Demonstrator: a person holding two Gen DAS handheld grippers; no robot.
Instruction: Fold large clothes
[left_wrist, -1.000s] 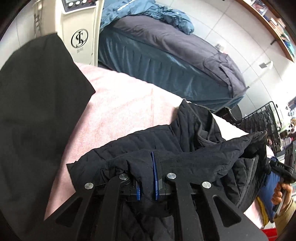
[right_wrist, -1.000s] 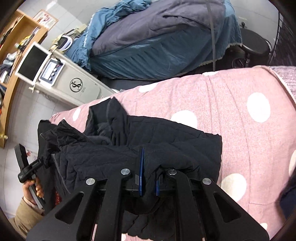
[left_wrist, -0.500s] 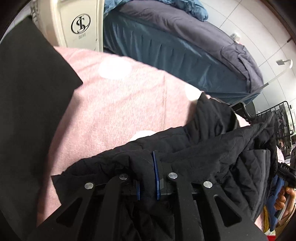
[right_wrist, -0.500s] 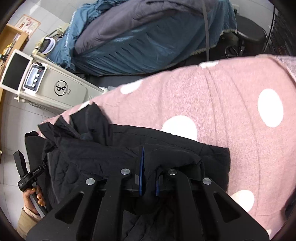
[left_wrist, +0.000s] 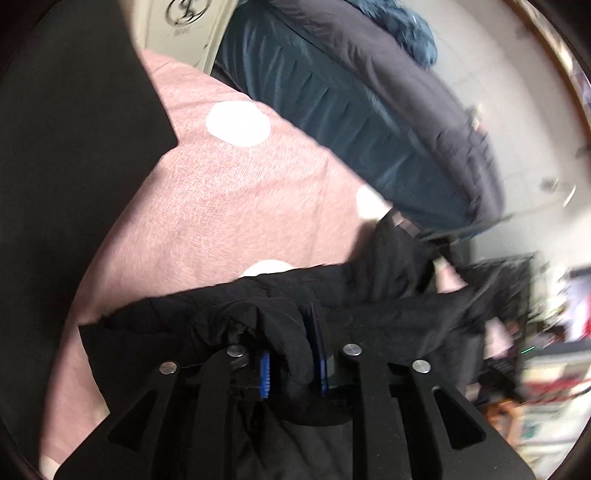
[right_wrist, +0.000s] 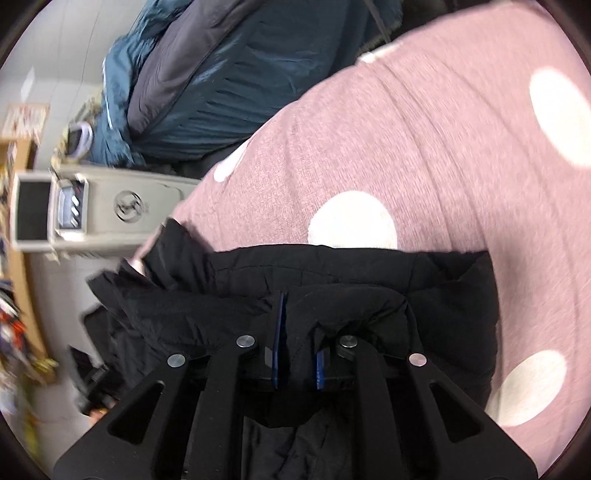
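Gripper (left_wrist: 291, 354) pinches quilted black jacket (left_wrist: 369, 295).

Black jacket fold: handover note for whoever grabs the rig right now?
Left tool: shut on black quilted jacket, fabric bunched between the blue pads.
Right tool: shut on the same jacket.
Jacket hangs between both tools over the pink polka-dot blanket, bunched, far edge touching it.
Done: both ends gripped.
Left: lay it flat and fold; no finished fold visible yet.

Right tool (right_wrist: 297, 345) clamped on black jacket (right_wrist: 369, 280) over pink polka-dot blanket (right_wrist: 424, 155), beige machine (right_wrist: 122, 206) at left.
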